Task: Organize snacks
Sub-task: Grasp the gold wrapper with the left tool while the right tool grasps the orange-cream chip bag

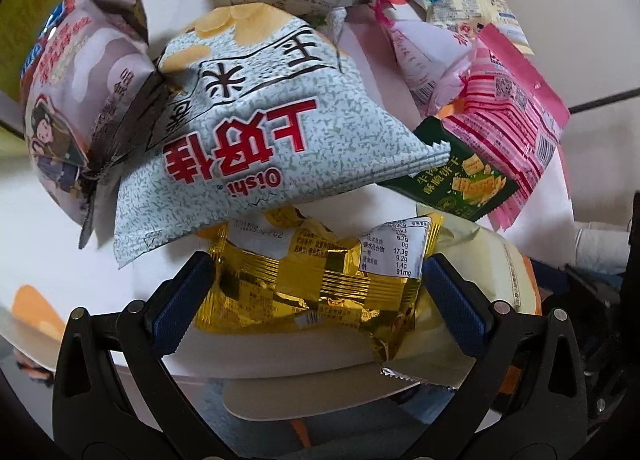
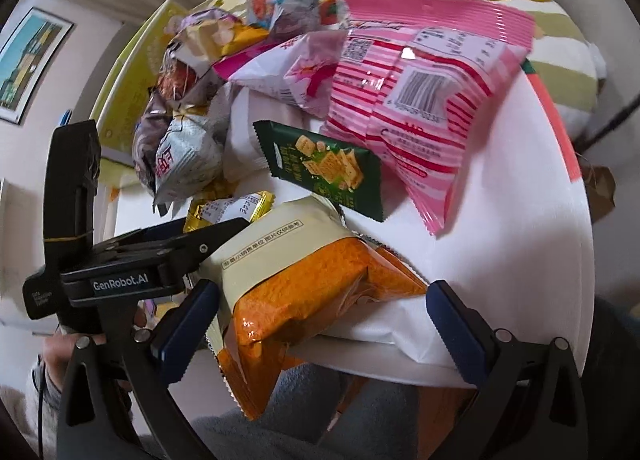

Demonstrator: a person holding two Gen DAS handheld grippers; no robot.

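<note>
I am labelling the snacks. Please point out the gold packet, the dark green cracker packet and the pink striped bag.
gold packet point(image 1: 320, 280), left wrist view, crinkled middle
dark green cracker packet point(image 2: 320, 168), right wrist view, cracker picture
pink striped bag point(image 2: 420, 100), right wrist view, barcode panel

We see the right gripper spread wide around an orange-and-cream pack at the white table edge. The left gripper reaches a gold packet. Behind lie a green cracker packet and a pink striped bag.
</note>
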